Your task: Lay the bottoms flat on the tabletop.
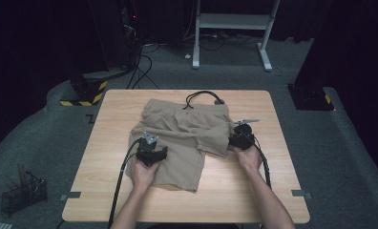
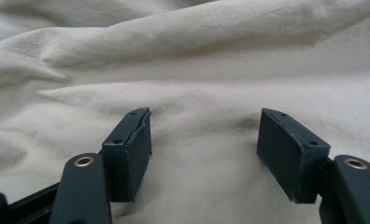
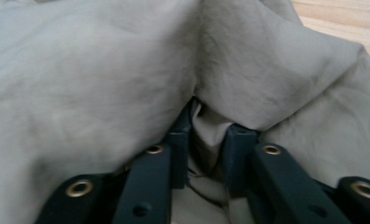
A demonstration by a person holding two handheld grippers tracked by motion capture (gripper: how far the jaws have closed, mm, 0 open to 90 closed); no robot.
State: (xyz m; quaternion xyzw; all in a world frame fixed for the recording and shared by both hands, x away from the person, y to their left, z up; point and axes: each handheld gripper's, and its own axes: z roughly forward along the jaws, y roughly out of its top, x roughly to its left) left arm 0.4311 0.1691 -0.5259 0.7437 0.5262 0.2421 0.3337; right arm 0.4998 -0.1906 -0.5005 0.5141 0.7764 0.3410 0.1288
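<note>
**Khaki shorts on table, both grippers at the cloth**

A pair of khaki shorts (image 1: 182,138) was laid across the middle of a light wooden table (image 1: 273,191), waistband toward the far edge, one leg stretched toward the near edge. The fabric was seen to be thin, matte and woven, w/ soft creases and rolled folds. A black drawstring (image 1: 201,95) was looped on the wood just beyond the waistband.

The left gripper (image 2: 204,154) was held over the near-left leg of the shorts. Its jaws were spread wide apart, flat black rectangular pads (image 2: 136,154) facing each other, w/ nothing pinched between them; smooth cloth was spread beneath.

The right gripper (image 3: 209,154) was set at the right leg hem, approx. mid-table on the right. Its jaws were only slightly parted, w/ a bunched fold of the khaki cloth lodged between them and more cloth draped over the tips. Whether the pads pressed on that fold couldn't be told. Bare wood grain was shown at the far right corner of the right gripper view.

A wire basket (image 1: 22,193) was stood on the grey carpet, well left of the table.
</note>
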